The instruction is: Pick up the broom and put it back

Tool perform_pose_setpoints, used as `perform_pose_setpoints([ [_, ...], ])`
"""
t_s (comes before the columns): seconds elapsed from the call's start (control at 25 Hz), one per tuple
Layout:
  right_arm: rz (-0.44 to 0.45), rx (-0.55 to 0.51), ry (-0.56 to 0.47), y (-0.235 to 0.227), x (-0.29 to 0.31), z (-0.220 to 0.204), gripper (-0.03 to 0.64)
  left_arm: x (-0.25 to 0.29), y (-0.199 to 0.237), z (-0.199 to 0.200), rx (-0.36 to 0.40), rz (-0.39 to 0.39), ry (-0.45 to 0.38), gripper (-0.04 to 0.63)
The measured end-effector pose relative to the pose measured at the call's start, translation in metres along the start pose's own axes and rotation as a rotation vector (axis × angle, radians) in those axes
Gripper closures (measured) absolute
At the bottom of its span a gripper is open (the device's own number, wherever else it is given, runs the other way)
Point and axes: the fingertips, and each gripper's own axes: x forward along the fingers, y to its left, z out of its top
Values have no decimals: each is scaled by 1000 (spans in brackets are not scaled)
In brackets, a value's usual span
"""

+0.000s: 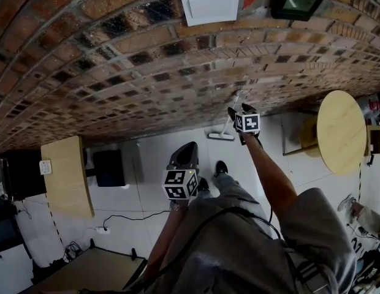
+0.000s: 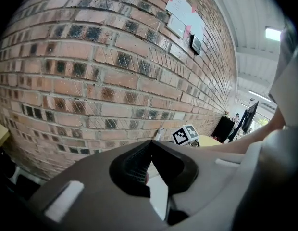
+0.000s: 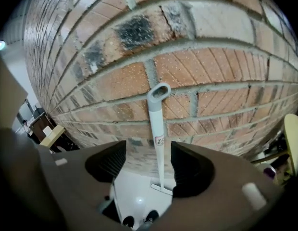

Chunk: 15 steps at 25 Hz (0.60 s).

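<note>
A white broom (image 1: 225, 126) leans upright against the brick wall (image 1: 116, 72), with its head on the white floor tiles. In the right gripper view its handle (image 3: 157, 129) rises in the gap between the jaws, a little beyond them and touching neither. My right gripper (image 1: 240, 110) is held out toward the top of the handle and stands open (image 3: 149, 152). My left gripper (image 1: 189, 149) hangs lower and closer to my body, away from the broom. Its jaws meet at the tip with nothing between them (image 2: 150, 143). The broom's handle tip (image 2: 160, 131) shows small in the left gripper view.
A round wooden table (image 1: 341, 130) stands to the right of the broom. At the left are a rectangular wooden tabletop (image 1: 67, 173), a black box (image 1: 109, 167) and a cable (image 1: 119, 218) on the floor. A white panel (image 1: 209, 3) hangs on the wall. The person's shoes (image 1: 221, 167) are on the tiles.
</note>
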Motion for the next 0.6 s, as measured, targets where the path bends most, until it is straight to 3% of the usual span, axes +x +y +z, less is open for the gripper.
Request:
perform_pose_setpoints([
  [0.16, -34, 17, -93, 34, -54, -8, 436, -1, -6, 1, 32, -34, -4, 591],
  [0.32, 12, 49, -164, 96, -112, -16, 481, -10, -21, -3, 58, -85, -6, 590],
  [0.52, 67, 78, -244, 166, -181, -14, 533, -29, -29, -8, 64, -95, -4, 590],
  [0.6, 72, 68, -249, 186, -204, -15, 594, -34, -35, -8, 60, -110, -6, 589],
])
